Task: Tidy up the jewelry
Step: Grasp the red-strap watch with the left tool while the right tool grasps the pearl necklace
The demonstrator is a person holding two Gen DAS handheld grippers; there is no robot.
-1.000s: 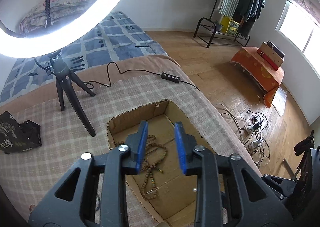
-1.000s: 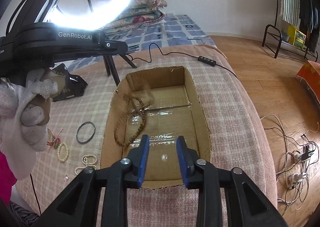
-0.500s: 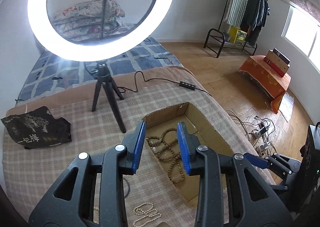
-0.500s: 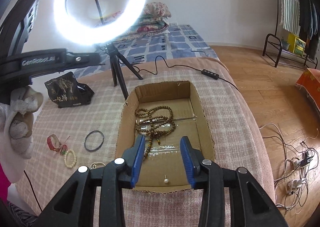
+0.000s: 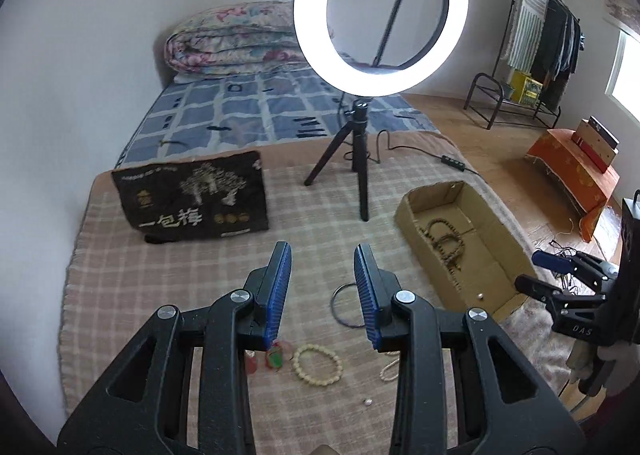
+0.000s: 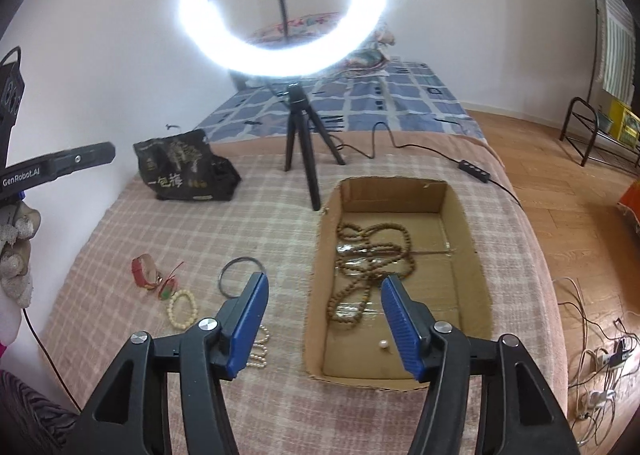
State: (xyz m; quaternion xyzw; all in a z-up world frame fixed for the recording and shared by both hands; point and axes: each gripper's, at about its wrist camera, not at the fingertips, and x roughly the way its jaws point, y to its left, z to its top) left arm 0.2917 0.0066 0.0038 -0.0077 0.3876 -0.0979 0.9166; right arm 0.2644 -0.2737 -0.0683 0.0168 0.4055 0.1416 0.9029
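Observation:
A cardboard box [image 6: 472, 239] [image 5: 496, 223] on the checked blanket holds a brown bead necklace [image 6: 372, 251] [image 5: 444, 245] and one loose pearl [image 6: 384, 344]. On the blanket left of the box lie a dark ring bangle [image 6: 240, 271] [image 5: 344, 307], a cream bead bracelet [image 6: 182, 309] [image 5: 318, 365], a red and green piece [image 6: 150, 275] [image 5: 274, 357], a white pearl strand [image 6: 260, 347] [image 5: 390, 367] and a loose pearl [image 5: 367, 401]. My left gripper [image 5: 323, 287] is open and empty above these pieces. My right gripper [image 6: 324, 319] is open and empty over the box's near left edge.
A ring light on a black tripod [image 6: 300, 135] [image 5: 356, 151] stands behind the box, its cable [image 6: 472, 171] running right. A black printed bag [image 6: 184, 171] [image 5: 196, 195] lies at the back left. The blanket drops off to a wood floor with cables [image 6: 600, 367] on the right.
My left gripper has swung left from over the box to the loose jewelry and opened wider. My right gripper has drawn back and opened wide. The bead necklace lies in the box.

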